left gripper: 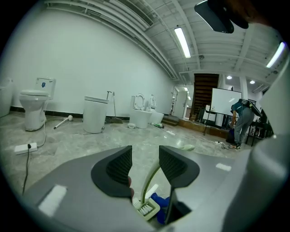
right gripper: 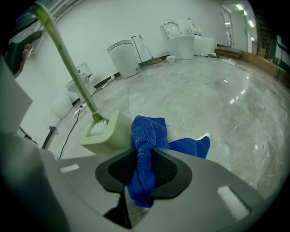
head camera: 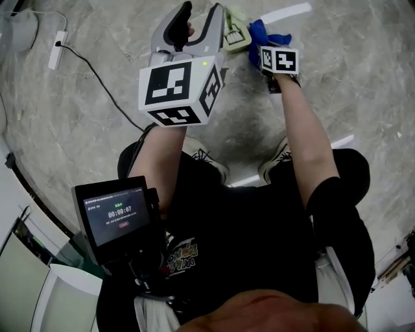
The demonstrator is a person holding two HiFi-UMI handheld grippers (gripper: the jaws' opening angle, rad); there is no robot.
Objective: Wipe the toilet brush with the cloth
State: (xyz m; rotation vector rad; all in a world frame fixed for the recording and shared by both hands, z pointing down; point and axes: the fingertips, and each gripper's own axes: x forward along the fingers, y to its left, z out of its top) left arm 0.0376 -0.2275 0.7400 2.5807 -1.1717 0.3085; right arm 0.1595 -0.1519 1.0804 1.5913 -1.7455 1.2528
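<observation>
The toilet brush has a thin green handle [right gripper: 68, 63] and a pale green block head [right gripper: 106, 133] with white bristles. Its handle runs between the jaws of my left gripper [left gripper: 145, 156] against the right pad, and the head [left gripper: 146, 209] hangs below the jaws. In the head view the left gripper [head camera: 201, 9] is raised at top centre, with the brush head [head camera: 237, 37] just to its right. My right gripper [right gripper: 145, 161] is shut on a bunched blue cloth [right gripper: 147, 131], which lies against the side of the brush head. The cloth [head camera: 259, 32] shows beyond the right gripper's marker cube [head camera: 279, 60].
Grey marble floor all round. A white power strip [head camera: 57, 48] with a black cable lies at the far left. Toilets [left gripper: 34, 106] and a white bin [left gripper: 95, 113] stand along the wall. A person [left gripper: 242, 120] stands by a whiteboard far right. My shoes [head camera: 207, 162] are below.
</observation>
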